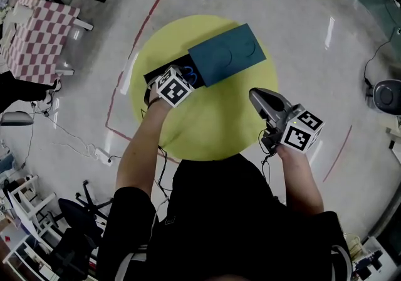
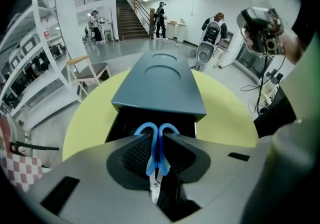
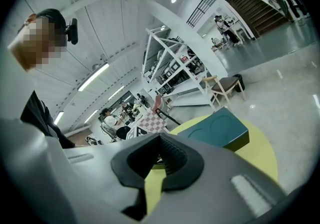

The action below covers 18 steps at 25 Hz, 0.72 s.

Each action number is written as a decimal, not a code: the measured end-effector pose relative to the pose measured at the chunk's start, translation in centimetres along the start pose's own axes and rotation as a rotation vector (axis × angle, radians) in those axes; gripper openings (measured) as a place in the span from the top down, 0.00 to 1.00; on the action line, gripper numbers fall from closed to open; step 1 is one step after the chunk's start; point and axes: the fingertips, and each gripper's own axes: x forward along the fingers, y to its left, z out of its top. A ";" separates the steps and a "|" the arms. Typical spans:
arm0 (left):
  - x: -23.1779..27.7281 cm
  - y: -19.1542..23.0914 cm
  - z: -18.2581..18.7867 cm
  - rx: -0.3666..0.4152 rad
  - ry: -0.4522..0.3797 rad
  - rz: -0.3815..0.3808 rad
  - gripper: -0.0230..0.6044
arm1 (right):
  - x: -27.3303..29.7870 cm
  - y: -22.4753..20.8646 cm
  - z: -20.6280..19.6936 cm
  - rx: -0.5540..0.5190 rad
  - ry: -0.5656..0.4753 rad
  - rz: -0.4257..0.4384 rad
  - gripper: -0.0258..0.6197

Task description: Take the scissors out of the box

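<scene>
Left gripper view: your left gripper pinches the scissors | lift slow, clear the box lid | right gripper jaws together, empty

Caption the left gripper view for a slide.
Left tongs clamp the blue-handled scissors at the open end of the teal box on a yellow table.

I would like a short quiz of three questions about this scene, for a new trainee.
1. True or false: the right gripper holds the scissors.
2. The box lies on: A) the floor, B) the yellow table, C) a chair.
3. What colour are the scissors' handles?

Key:
1. False. The left gripper is closed on them; the right gripper is empty.
2. B.
3. Blue.
</scene>
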 end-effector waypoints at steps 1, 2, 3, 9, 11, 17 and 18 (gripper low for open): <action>-0.5 0.2 0.3 -0.013 -0.020 0.012 0.83 | -0.1 0.1 0.0 -0.003 0.001 0.003 0.94; -1.1 0.4 0.5 -0.027 -0.041 0.026 0.83 | -0.1 0.2 -0.1 -0.006 0.002 0.009 0.94; -1.7 0.6 0.7 -0.042 -0.063 0.040 0.83 | -0.1 0.3 -0.1 -0.009 0.003 0.016 0.94; -6.6 1.0 2.0 -0.132 -0.207 0.124 0.83 | -0.2 2.3 0.1 -0.040 0.009 0.071 0.94; -8.1 1.5 2.1 -0.156 -0.256 0.158 0.83 | 0.1 3.1 0.0 -0.048 0.011 0.090 0.94; -13.1 2.2 2.1 -0.252 -0.382 0.230 0.83 | 1.0 5.1 0.1 -0.070 0.023 0.138 0.94; -13.9 2.1 2.1 -0.263 -0.402 0.239 0.83 | 1.0 5.4 0.1 -0.072 0.022 0.146 0.94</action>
